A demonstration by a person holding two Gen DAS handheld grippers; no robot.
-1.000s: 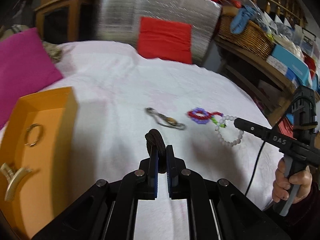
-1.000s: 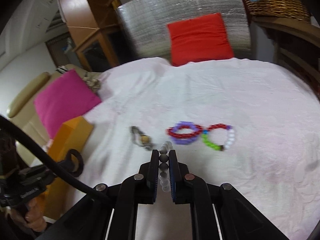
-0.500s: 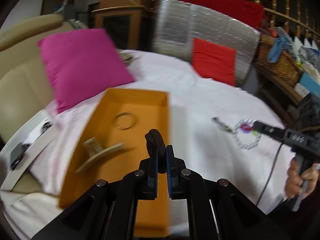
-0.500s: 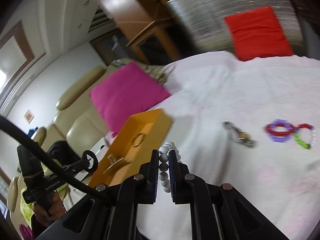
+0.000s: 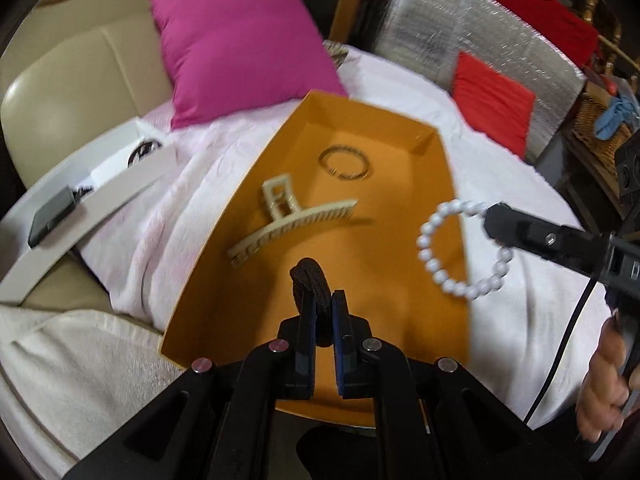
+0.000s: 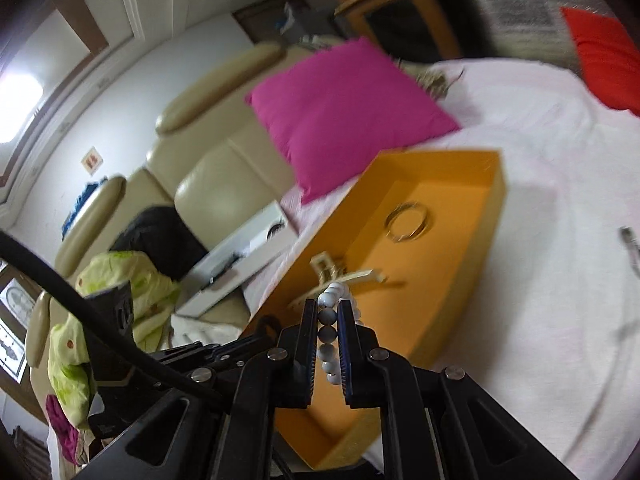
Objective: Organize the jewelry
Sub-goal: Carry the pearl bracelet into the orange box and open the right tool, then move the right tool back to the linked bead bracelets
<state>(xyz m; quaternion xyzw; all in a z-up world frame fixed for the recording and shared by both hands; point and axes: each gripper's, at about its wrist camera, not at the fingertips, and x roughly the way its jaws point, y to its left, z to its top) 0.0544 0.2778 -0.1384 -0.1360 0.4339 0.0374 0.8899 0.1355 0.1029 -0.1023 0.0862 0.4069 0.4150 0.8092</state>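
An orange box (image 5: 448, 184) lies on the white cloth; it also shows in the right wrist view (image 6: 486, 240). In it lie a beige hair claw (image 5: 288, 220) and a thin metal bangle (image 5: 344, 160). My left gripper (image 5: 322, 304) is shut on a dark braided band (image 5: 310, 280) above the box's near end. My right gripper (image 6: 329, 312) is shut on a white bead bracelet (image 6: 328, 328), which hangs over the box's right wall in the left wrist view (image 5: 460, 256).
A pink cushion (image 5: 236, 48) and a beige sofa (image 5: 60, 76) lie behind the box. A white tray (image 5: 72, 208) with a phone sits at the left. A red cushion (image 5: 492, 100) leans on a silver panel. A metal chain (image 6: 632, 244) lies on the cloth.
Both grippers have swung left from the loose jewelry to above the orange box, each still holding its piece. The box now fills the middle of both views.
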